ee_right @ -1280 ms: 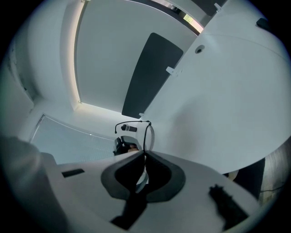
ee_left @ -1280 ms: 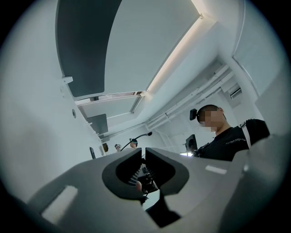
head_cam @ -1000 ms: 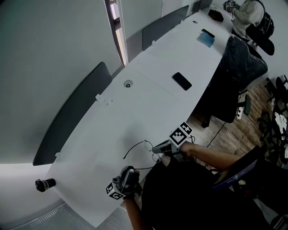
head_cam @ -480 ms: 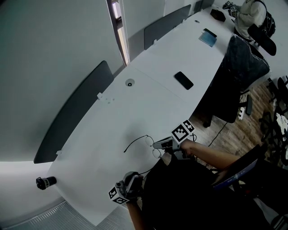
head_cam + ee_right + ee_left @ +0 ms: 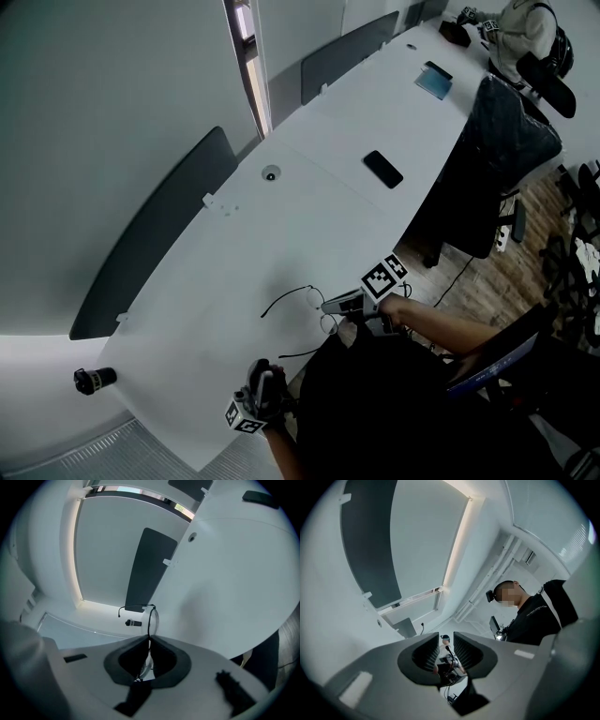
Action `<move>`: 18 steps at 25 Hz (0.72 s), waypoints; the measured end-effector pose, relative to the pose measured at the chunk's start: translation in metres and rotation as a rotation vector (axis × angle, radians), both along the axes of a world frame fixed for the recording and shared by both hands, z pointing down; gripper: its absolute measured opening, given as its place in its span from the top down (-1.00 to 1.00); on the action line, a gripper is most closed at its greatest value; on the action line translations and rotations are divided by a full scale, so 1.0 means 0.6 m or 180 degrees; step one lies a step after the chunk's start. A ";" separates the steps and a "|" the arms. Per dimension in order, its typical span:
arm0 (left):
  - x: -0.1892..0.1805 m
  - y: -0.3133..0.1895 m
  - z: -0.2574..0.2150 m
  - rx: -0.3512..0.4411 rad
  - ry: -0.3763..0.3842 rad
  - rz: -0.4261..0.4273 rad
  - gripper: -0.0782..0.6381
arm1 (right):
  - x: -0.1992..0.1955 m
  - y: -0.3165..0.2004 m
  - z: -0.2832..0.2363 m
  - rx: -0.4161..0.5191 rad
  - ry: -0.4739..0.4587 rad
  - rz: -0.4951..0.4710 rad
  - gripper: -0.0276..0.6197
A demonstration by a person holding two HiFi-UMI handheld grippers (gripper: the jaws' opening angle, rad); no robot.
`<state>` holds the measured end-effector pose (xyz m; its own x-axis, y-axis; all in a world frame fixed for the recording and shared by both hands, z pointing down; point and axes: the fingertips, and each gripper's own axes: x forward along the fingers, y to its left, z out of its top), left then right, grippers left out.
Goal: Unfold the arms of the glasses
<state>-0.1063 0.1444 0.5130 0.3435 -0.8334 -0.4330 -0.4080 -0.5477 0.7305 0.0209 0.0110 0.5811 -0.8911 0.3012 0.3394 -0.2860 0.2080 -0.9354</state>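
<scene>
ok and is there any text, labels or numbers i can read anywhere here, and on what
No readable text anywhere.
On the right cube of the right gripper: black-and-white square markers, no letters.
On the left cube of the left gripper: the same.
Pale print on the person's dark shirt: too small to read.

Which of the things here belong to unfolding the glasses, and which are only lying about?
Belong to the job:
- glasses
- right claw, shut on their frame
- left claw, jaws just opening, nothing between them

Only lying about:
- black phone
- bluish tablet
- small black cylinder
- office chair
</scene>
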 end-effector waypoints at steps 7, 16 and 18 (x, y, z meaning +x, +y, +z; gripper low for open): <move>-0.028 0.018 0.038 -0.0209 0.0121 -0.0382 0.55 | 0.002 -0.004 -0.006 0.0011 -0.0099 0.0073 0.86; -0.031 0.018 0.059 -0.0303 0.0174 -0.0450 0.56 | 0.005 -0.001 0.002 0.0085 -0.0114 0.0017 0.86; -0.031 0.016 0.063 -0.0307 0.0188 -0.0440 0.56 | 0.004 -0.002 0.003 0.0092 -0.0110 0.0018 0.86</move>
